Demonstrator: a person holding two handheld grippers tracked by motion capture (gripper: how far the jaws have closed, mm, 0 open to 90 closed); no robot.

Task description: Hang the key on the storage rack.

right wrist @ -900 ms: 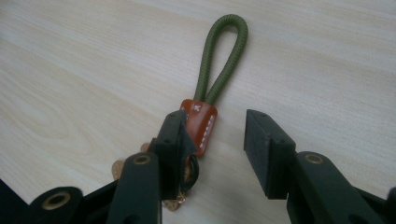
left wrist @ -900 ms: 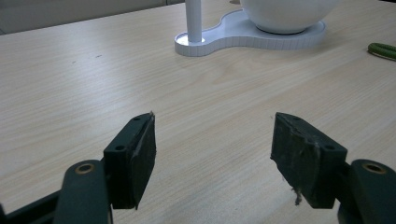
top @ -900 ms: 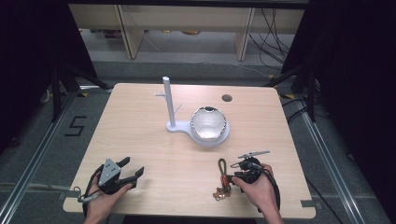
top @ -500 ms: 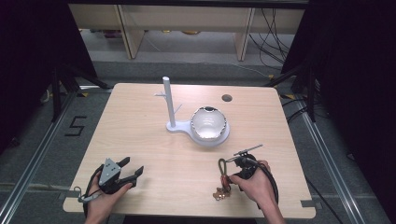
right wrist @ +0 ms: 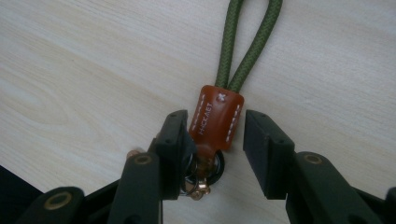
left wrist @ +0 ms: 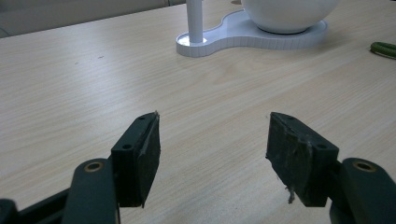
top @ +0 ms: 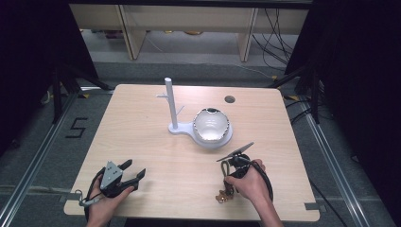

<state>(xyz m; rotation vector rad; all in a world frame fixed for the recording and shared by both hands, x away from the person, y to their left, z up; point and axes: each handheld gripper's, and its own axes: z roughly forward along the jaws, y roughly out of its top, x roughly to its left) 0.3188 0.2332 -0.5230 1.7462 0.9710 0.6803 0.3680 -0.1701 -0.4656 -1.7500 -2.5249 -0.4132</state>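
Observation:
A keychain (top: 225, 183) lies near the table's front edge, right of centre: a green cord loop (right wrist: 247, 42), a brown leather tag (right wrist: 218, 116) and metal rings (right wrist: 201, 184). My right gripper (top: 230, 182) points down at it. In the right gripper view the right gripper (right wrist: 215, 135) is open, its jaws either side of the tag; one jaw touches the tag and a small gap stays at the other. My left gripper (top: 134, 169) rests at the front left, held by a hand. The left gripper (left wrist: 212, 140) is open with bare table between its jaws.
A white stand with an upright post (top: 170, 101) and flat base (top: 182, 128) is at the table's middle. On the base sits a white bowl (top: 211, 125). A round hole (top: 230, 99) is in the tabletop at the back. Dark floor surrounds the table.
My right gripper has shifted a little left and tipped down over the keychain, its jaws now around the leather tag. The left gripper has stayed still.

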